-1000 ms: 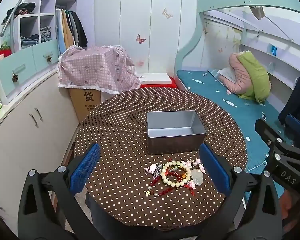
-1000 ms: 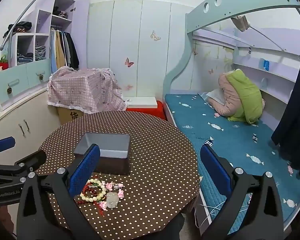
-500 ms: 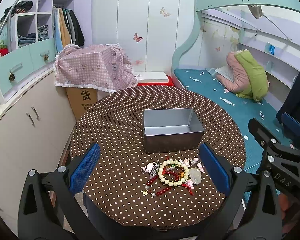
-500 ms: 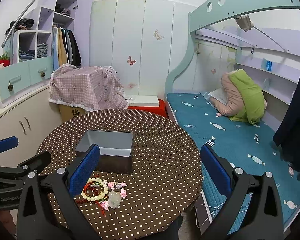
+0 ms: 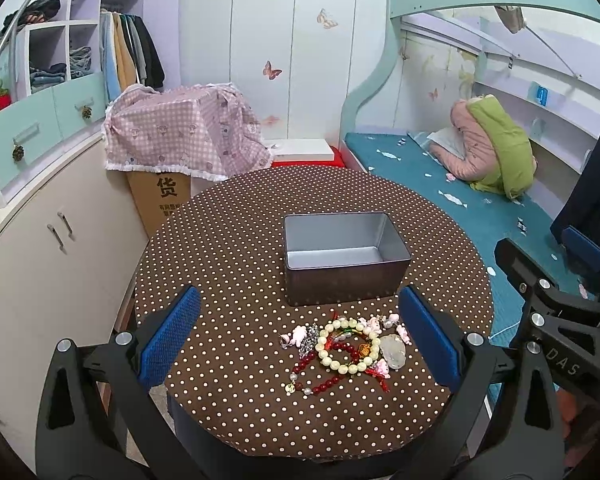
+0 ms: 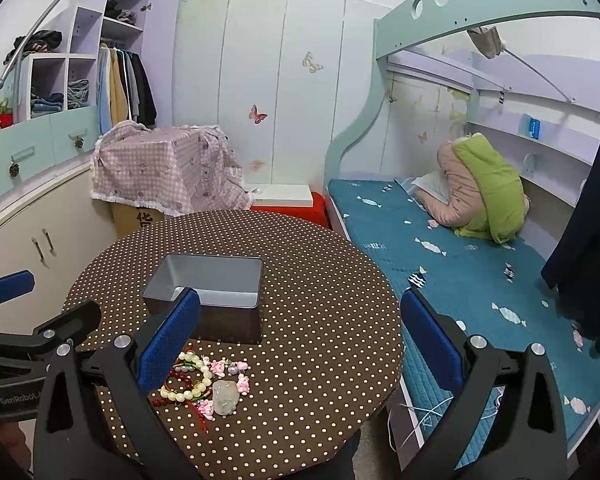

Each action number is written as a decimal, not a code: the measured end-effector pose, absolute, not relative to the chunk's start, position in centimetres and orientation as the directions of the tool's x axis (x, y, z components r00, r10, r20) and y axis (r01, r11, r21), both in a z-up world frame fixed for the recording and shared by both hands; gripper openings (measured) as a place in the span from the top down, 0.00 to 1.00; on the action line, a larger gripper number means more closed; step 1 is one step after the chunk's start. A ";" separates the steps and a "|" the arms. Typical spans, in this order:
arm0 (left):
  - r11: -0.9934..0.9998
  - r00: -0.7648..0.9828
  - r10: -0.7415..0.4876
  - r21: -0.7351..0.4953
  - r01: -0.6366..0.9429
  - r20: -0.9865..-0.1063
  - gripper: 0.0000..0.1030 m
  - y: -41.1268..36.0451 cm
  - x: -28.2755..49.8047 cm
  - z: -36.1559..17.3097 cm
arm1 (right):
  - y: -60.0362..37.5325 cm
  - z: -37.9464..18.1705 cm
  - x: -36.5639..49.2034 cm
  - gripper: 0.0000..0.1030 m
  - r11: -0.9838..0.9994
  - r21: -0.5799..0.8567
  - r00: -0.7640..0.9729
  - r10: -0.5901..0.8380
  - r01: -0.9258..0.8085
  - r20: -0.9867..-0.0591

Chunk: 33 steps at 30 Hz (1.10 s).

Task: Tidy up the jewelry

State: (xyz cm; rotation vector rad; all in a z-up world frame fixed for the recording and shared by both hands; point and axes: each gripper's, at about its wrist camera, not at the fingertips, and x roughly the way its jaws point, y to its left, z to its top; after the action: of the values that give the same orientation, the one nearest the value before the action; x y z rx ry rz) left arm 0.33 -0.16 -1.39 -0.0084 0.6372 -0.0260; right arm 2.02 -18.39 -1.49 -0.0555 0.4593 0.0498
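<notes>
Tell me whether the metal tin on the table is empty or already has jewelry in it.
Empty. The left wrist view shows the metal tin with a bare grey floor, and the jewelry pile lies on the table in front of it.

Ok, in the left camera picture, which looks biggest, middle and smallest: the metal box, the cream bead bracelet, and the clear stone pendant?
Largest to smallest, as they look in the left wrist view:
1. Metal box, biggest though it sits farthest back.
2. Cream bead bracelet.
3. Clear stone pendant, smallest.
The bracelet and pendant lie side by side, so that comparison is fair.
</notes>
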 end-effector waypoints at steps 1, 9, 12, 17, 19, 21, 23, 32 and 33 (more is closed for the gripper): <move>1.000 0.803 -0.027 -0.016 0.022 -0.595 0.04 -0.2 0.4 -1.4 | -18.4 -1.5 2.1 0.06 0.997 -0.041 0.894 0.037 -0.061 -0.447; 1.000 0.800 -0.026 -0.015 0.021 -0.600 0.05 -0.1 0.6 -1.4 | -18.6 -1.8 2.3 0.06 0.998 -0.034 0.889 0.039 -0.061 -0.456; 1.000 0.800 -0.026 -0.014 0.022 -0.600 0.04 -0.3 0.7 -1.4 | -18.6 -1.8 2.3 0.06 0.998 -0.034 0.889 0.038 -0.060 -0.457; 1.000 0.800 -0.026 -0.010 0.025 -0.600 0.05 -0.5 0.9 -1.6 | -18.8 -2.0 2.3 0.06 0.998 -0.031 0.888 0.037 -0.058 -0.459; 1.000 0.800 -0.026 -0.009 0.026 -0.600 0.04 -0.5 1.0 -1.7 | -18.9 -2.1 2.3 0.06 0.998 -0.031 0.887 0.037 -0.057 -0.461; 1.000 0.800 -0.027 -0.010 0.026 -0.600 0.05 -0.5 1.0 -1.8 | -18.9 -2.1 2.2 0.06 0.998 -0.029 0.886 0.038 -0.058 -0.463; 1.000 0.800 -0.027 -0.009 0.026 -0.599 0.05 -0.6 1.0 -1.7 | -19.0 -2.1 2.3 0.06 0.998 -0.024 0.884 0.042 -0.060 -0.465; 1.000 0.788 -0.030 -0.012 0.028 -0.615 0.05 -0.7 1.1 -2.6 | -19.0 -2.6 2.6 0.06 0.998 -0.022 0.874 0.043 -0.062 -0.484; 1.000 0.786 -0.030 -0.012 0.029 -0.618 0.05 -0.7 1.1 -2.9 | -18.9 -2.5 2.6 0.06 0.998 -0.023 0.872 0.044 -0.063 -0.487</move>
State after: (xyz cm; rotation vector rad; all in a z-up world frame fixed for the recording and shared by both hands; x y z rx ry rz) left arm 1.09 -0.67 -2.85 -0.0016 0.6661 -0.0318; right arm 2.61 -18.91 -2.54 -0.0382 0.5083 0.0559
